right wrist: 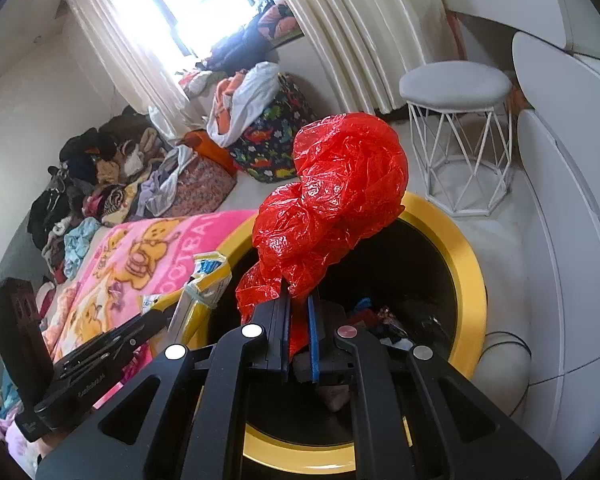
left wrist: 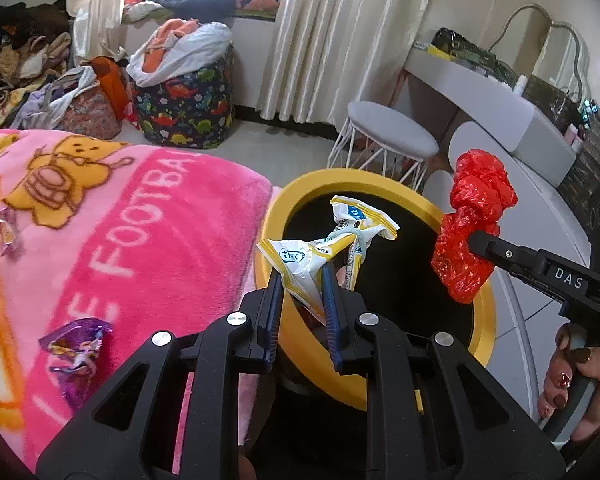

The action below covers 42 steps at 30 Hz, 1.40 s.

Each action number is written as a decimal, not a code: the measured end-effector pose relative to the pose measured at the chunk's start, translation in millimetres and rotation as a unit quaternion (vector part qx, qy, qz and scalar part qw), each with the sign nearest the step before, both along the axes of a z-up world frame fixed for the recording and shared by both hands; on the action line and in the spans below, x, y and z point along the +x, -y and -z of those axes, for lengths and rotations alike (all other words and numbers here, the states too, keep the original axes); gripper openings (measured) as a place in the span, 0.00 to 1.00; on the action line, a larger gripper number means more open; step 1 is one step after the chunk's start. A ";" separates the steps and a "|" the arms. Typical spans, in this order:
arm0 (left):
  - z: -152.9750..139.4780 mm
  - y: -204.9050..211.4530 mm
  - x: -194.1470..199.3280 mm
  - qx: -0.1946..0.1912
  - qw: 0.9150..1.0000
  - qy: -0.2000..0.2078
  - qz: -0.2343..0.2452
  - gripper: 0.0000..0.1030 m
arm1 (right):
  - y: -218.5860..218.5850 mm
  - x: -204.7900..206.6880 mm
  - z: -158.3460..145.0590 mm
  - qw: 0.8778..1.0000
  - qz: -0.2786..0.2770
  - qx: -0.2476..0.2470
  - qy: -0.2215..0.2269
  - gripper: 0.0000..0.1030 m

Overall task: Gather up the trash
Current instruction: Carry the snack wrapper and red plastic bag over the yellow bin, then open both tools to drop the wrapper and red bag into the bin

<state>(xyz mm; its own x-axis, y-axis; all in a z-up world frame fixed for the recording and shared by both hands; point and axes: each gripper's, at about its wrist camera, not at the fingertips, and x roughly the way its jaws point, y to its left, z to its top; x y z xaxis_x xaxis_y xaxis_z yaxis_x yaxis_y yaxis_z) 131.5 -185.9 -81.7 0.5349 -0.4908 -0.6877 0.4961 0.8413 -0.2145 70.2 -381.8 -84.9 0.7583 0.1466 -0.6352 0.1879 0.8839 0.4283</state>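
A round bin with a yellow rim (left wrist: 380, 184) and black inside stands beside the bed. My left gripper (left wrist: 300, 276) is shut on a crumpled white and yellow wrapper (left wrist: 300, 260), held over the bin's near edge. From the right, my right gripper (left wrist: 474, 238) comes in over the rim, shut on a crumpled red plastic bag (left wrist: 476, 204). In the right wrist view the red plastic bag (right wrist: 340, 192) bulges above the right gripper (right wrist: 300, 300), over the bin's yellow rim (right wrist: 466, 272). The wrapper (right wrist: 208, 280) and left gripper (right wrist: 160, 316) show at the left. Trash lies in the bin's bottom.
A pink cartoon blanket (left wrist: 120, 216) covers the bed, with two purple candy wrappers (left wrist: 76, 350) lying on it. A white wire stool (left wrist: 392, 136), a dinosaur-print bag of clothes (left wrist: 184, 108), clothes piles and a white vanity desk (left wrist: 480, 92) surround the bin. A hand (left wrist: 572, 380) holds the right gripper.
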 end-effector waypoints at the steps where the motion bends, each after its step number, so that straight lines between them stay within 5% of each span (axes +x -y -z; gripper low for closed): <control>1: 1.6 3.0 0.4 0.003 1.000 0.000 0.002 0.13 | 1.3 0.6 3.0 1.000 0.000 0.002 -0.005 0.07; 18: 18.9 29.7 14.1 0.018 0.999 -0.023 0.019 0.14 | 16.8 10.4 33.7 0.998 0.010 0.017 -0.063 0.10; 24: 18.9 30.5 15.7 0.016 0.999 -0.027 0.022 0.16 | 20.3 10.4 34.5 0.997 0.018 0.021 -0.068 0.30; 27: 16.4 29.8 14.7 0.011 0.999 -0.025 0.022 0.38 | 20.5 10.1 32.6 0.997 0.021 0.019 -0.067 0.39; 31: 8.4 23.8 11.9 0.002 1.000 -0.016 0.016 0.53 | 20.7 6.6 28.0 0.998 0.030 0.013 -0.059 0.52; 36: -3.7 10.3 10.3 -0.002 1.000 0.005 -0.007 0.88 | 17.4 3.4 17.7 0.998 0.044 -0.002 -0.042 0.66; 42: -16.9 -7.1 7.8 -0.003 0.999 0.023 -0.025 0.89 | 8.3 2.1 7.1 0.998 0.048 -0.021 -0.022 0.76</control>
<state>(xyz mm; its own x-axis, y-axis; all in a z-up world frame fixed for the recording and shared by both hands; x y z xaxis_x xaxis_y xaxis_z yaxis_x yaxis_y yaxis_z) 139.3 -178.8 -64.8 0.5905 -0.4663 -0.6587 0.4627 0.8643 -0.1972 72.3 -390.1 -92.0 0.7394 0.0471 -0.6717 0.2897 0.8783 0.3804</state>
